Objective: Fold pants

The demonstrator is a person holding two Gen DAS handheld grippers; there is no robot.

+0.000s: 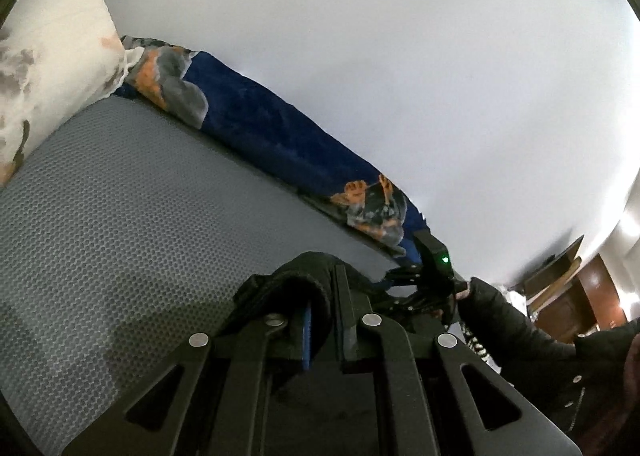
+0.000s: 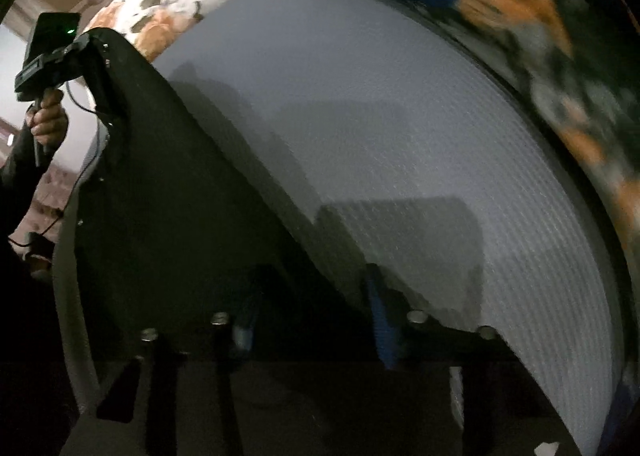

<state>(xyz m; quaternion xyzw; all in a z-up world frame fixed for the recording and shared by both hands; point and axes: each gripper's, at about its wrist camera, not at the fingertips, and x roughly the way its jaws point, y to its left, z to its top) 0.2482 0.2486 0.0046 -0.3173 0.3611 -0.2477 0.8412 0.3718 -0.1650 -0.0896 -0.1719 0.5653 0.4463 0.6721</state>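
Left wrist view: my left gripper (image 1: 320, 320) is clamped on a bunch of the black pants (image 1: 296, 280), bottom centre, above the grey mattress (image 1: 120, 216).

Right wrist view: the pants (image 2: 168, 196) drape lower left; my right gripper (image 2: 316, 320) straddles their edge, grip unclear. Soft, light, floppy cloth; pinch hems.

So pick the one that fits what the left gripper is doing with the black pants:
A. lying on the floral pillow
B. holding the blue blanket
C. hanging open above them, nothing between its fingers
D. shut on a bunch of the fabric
D: in the left wrist view the left gripper has its fingers closed on a bunched fold of the black pants, above the grey mattress.
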